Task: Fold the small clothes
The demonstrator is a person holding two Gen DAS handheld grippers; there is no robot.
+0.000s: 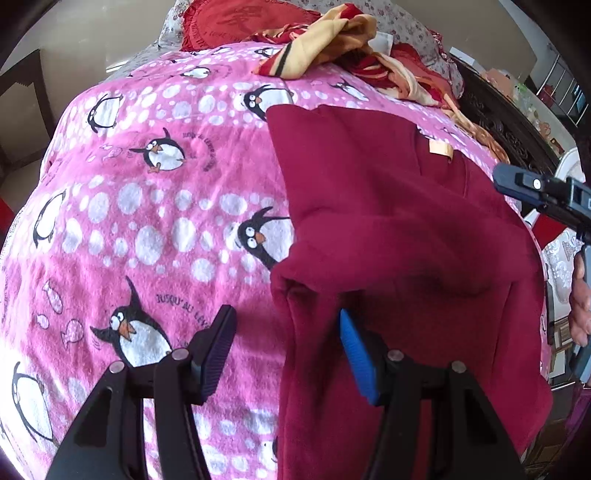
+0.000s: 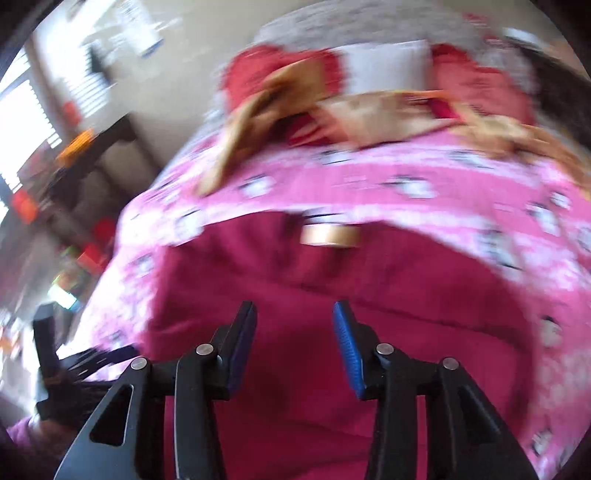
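Observation:
A dark red garment [image 1: 399, 236] with a tan neck label [image 1: 437, 147] lies on the pink penguin blanket [image 1: 147, 206], its near part folded up over itself. My left gripper [image 1: 286, 334] is open at the garment's near left edge, holding nothing. My right gripper [image 2: 293, 332] is open just above the garment [image 2: 295, 273]; that view is blurred. The right gripper also shows in the left wrist view [image 1: 532, 186] at the garment's right side. The label [image 2: 330, 234] shows at the garment's far edge.
A crumpled red and tan cloth [image 1: 332, 40] and a red cushion [image 1: 236, 22] lie at the head of the bed. A dark carved bed frame [image 1: 509, 129] runs along the right. Dark furniture [image 2: 85, 162] stands left of the bed.

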